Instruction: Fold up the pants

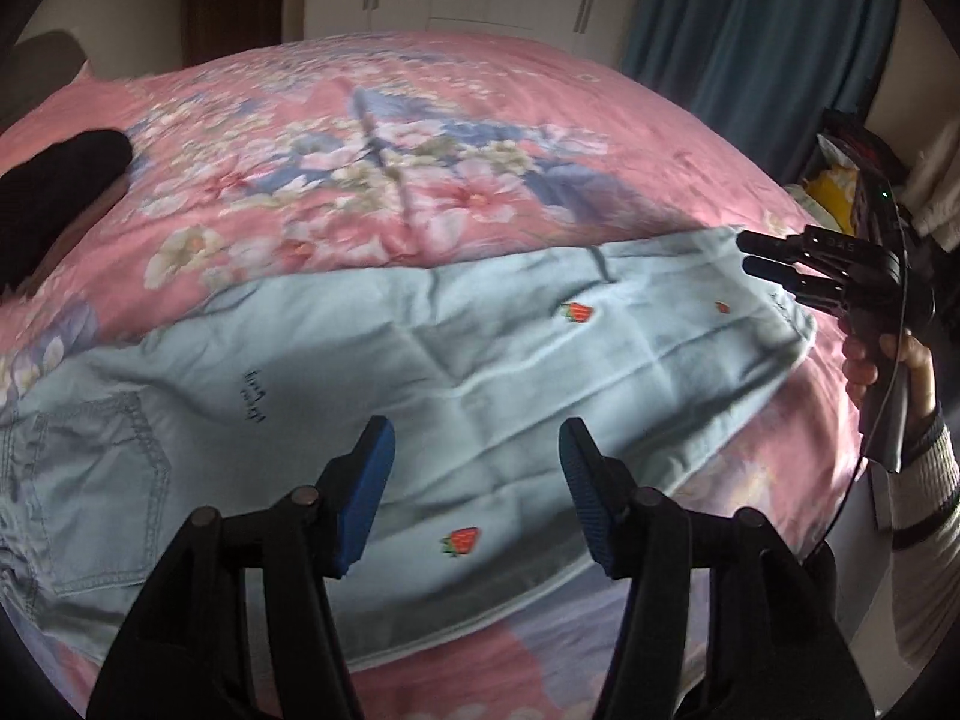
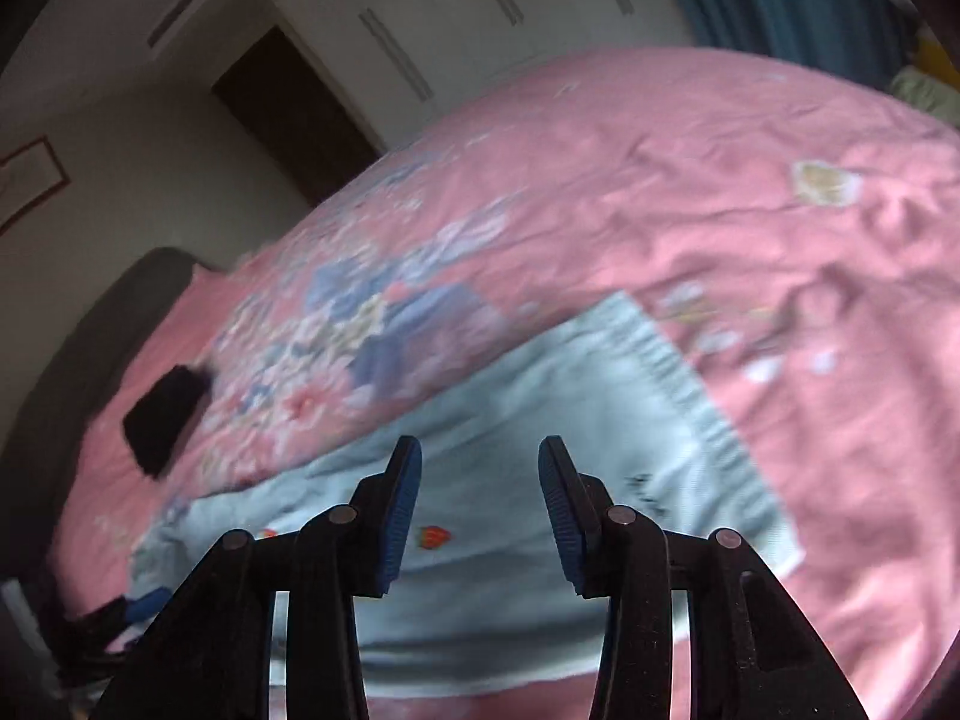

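A pink floral bedspread [image 1: 456, 138] carries the light blue pants [image 1: 372, 360], laid flat across it, strawberries [image 1: 461, 540] embroidered, script lettering [image 1: 257, 396] too small to read. My left gripper [image 1: 477, 498] and right gripper [image 2: 480, 507] hover above, both spread, empty.

Bed [image 1: 660, 138] in pink floral cover, pale blue pants [image 1: 420, 372] (strawberry-dotted) spread flat, black cloth [image 1: 54, 180] apart
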The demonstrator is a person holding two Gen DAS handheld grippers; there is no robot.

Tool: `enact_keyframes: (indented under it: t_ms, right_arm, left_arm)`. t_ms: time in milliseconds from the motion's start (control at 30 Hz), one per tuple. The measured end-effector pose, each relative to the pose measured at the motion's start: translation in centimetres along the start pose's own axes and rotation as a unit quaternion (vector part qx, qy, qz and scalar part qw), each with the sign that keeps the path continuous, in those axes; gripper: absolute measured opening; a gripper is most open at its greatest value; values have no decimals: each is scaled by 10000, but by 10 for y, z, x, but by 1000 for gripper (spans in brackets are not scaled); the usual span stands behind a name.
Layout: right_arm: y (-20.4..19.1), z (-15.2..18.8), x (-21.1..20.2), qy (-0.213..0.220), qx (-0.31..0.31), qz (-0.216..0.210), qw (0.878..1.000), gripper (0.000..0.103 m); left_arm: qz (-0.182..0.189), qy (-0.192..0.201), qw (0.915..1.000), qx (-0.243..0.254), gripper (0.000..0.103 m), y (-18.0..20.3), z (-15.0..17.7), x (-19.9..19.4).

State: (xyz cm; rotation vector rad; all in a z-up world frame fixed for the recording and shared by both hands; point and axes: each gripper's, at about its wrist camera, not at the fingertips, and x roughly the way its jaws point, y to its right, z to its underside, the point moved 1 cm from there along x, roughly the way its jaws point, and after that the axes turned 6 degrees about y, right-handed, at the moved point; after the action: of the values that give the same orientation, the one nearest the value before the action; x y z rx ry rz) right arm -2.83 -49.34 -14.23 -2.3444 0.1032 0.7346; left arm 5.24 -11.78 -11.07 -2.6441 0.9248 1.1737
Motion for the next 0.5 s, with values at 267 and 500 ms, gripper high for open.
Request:
enact_keyframes:
  t_ms: [267,500]
  right_arm:
    - [60,-17,22,37,561,1415,9883,14]
    - [30,-15,-25,440,193,1520,9872,36]
  left_arm:
    - [-650,-269,9919,-1058,42,-92,43,-2]
    - [-626,-105,9902,-1247,46,-101,44,-23]
